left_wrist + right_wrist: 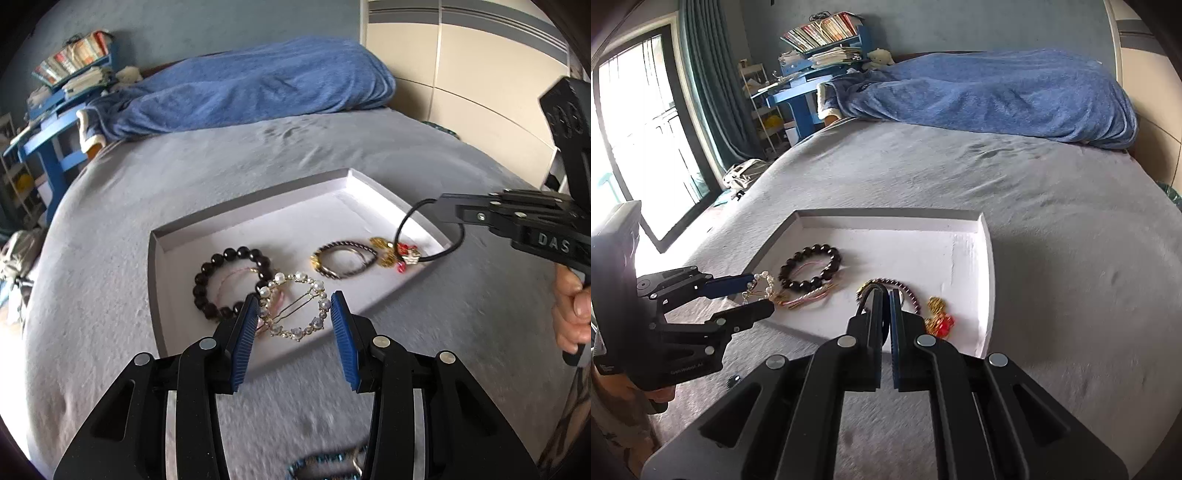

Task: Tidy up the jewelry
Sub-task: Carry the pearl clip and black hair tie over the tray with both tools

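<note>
A shallow white tray lies on a grey bedspread, and the jewelry sits in its near half. Farthest left in the left wrist view is a bracelet of dark round beads, with a thin pink cord looped inside and beside it. Just to its right, a ring-shaped pearl hair clip stands between the blue pads of the left gripper. The jaws are about half open and the clip fills the gap between them. The left pad overlaps the clip's rim, while the right pad sits just beside it; whether the pads actually press on the clip cannot be told. In the right wrist view the clip also sits between those two fingers, over the tray's near edge.

Further right lies a bracelet of small purplish beads with a gold bit at its left end. Beside it are gold charms and red beads, close together at the tray's right side.

At the far right, the right gripper is closed tight on a black hair tie. The tie hangs down in a loop to a small charm near the red beads. A hand holds the gripper's handle at the frame edge.

A blue blanket is heaped at the far end of the bed.
</note>
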Available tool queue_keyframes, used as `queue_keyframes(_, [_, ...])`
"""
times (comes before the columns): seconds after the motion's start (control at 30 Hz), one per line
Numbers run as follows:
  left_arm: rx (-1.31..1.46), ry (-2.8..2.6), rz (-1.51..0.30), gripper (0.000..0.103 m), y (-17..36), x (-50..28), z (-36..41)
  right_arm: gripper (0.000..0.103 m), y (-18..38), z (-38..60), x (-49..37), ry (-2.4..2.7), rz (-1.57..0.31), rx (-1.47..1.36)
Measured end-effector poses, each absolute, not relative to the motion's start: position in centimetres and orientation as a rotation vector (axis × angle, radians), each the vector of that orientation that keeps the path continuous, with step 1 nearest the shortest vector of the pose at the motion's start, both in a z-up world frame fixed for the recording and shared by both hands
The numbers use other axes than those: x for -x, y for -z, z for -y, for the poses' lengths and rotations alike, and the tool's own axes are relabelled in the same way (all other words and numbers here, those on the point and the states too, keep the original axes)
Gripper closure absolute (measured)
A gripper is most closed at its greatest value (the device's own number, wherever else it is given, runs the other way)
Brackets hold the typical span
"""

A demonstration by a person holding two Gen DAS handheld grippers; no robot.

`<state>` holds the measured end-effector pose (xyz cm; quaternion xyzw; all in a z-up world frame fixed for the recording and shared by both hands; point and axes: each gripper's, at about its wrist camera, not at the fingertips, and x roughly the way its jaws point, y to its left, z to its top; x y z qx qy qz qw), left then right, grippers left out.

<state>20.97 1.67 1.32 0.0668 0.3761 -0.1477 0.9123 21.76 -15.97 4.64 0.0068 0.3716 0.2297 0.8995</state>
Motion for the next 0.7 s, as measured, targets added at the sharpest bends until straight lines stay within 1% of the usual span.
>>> queue_keyframes(0.17, [-0.091, 0.303, -0.816, 0.061, -0.5, -23.5, -1.7, 0.099, -4.5, 15.7, -23.7, -0.46, -0.774, -0.016])
queue_keyframes(0.5, [-0.138, 0.321, -0.867, 0.061, 1.7, -25.8, 0.1, 0.1, -4.5, 14.6, -27.2, -0.452, -0.773, -0.027])
queue_keyframes(0.7, [-0.143, 0.332, -0.911, 0.061, 3.3, -26.6, 0.6, 0.1, -3.4, 14.5, -29.6, -0.433, -0.799, -0.049])
